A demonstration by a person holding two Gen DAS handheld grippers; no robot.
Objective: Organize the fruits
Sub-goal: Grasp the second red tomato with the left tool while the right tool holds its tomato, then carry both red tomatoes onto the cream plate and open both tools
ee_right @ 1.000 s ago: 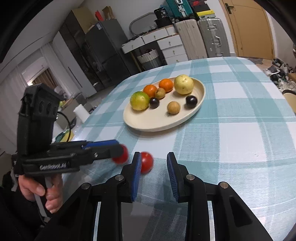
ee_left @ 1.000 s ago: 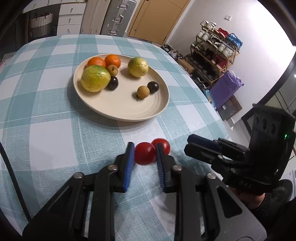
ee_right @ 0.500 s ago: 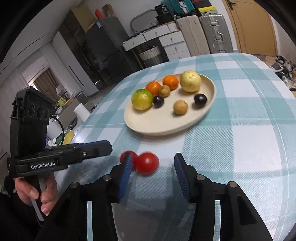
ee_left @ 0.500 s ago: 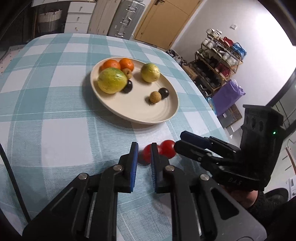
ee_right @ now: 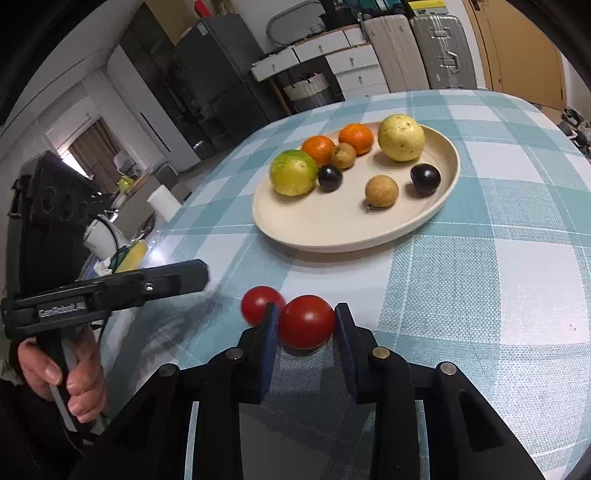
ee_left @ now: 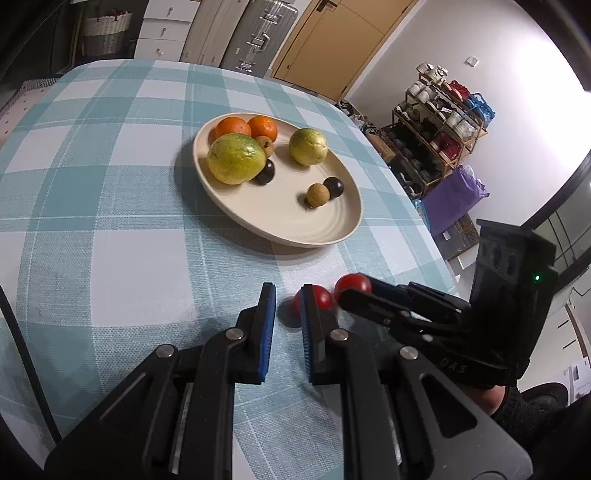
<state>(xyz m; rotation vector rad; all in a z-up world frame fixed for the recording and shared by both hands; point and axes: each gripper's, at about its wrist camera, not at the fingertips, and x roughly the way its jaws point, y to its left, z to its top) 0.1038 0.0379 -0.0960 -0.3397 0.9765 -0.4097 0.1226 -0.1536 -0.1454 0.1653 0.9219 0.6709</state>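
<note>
Our right gripper (ee_right: 303, 321) is closing, its pads pressing a tomato (ee_right: 306, 322). Our left gripper (ee_left: 284, 314) is narrow and empty beside the other tomato (ee_left: 320, 297), near the plate (ee_left: 325, 232).

A lived-in home is shown, a dining area by the look of it; a table (ee_left: 110, 229) covered in a teal and white checked cloth is spread ahead of both grippers; a wooden door (ee_left: 343, 40) and hard-shell suitcases (ee_left: 258, 33) are seen beyond its far edge; a white chest of drawers (ee_right: 332, 55) and a woven basket (ee_left: 105, 33) are set beside them; a rack of shoes (ee_left: 439, 122) is placed against the wall to the left gripper's right; a dark refrigerator (ee_right: 218, 81) is seen far to the right gripper's left.
</note>
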